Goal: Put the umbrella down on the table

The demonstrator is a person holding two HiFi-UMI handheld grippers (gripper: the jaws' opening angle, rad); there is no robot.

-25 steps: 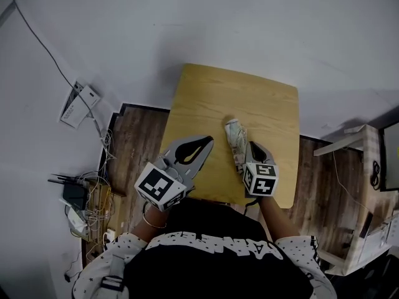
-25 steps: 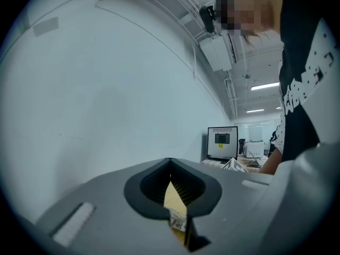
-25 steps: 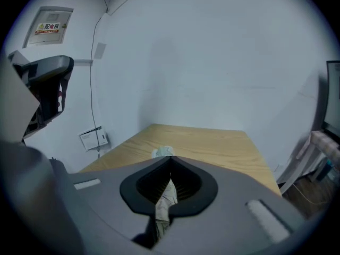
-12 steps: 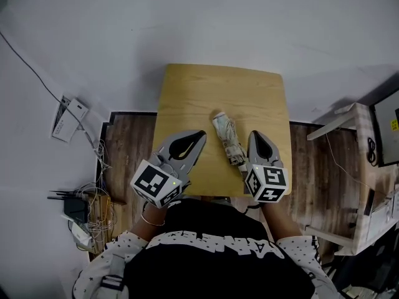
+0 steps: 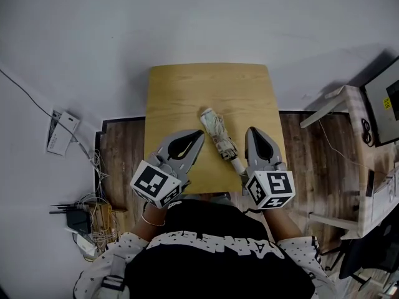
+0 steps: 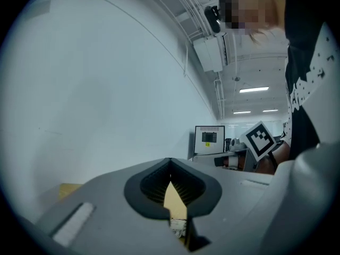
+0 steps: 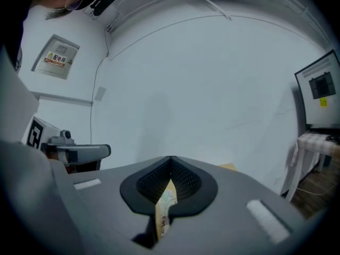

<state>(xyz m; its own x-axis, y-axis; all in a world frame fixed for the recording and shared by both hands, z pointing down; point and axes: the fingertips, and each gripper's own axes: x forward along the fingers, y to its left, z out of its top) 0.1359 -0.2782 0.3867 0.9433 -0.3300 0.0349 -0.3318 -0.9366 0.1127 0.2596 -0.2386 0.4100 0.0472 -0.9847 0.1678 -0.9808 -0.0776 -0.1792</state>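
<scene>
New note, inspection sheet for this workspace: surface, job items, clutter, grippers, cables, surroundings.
Surface: wooden table, holding only the umbrella.
Job's things: folded umbrella lies flat and diagonal on the table, between the two grippers.
Clutter: nothing seen on the table.
Grippers: left gripper shut, empty; right gripper shut, empty, beside the umbrella's handle end.
Cables: tangle of cables on the floor left of the table; a cable runs up past a white box.
Surroundings: wood floor, white wall, monitor at right.
</scene>
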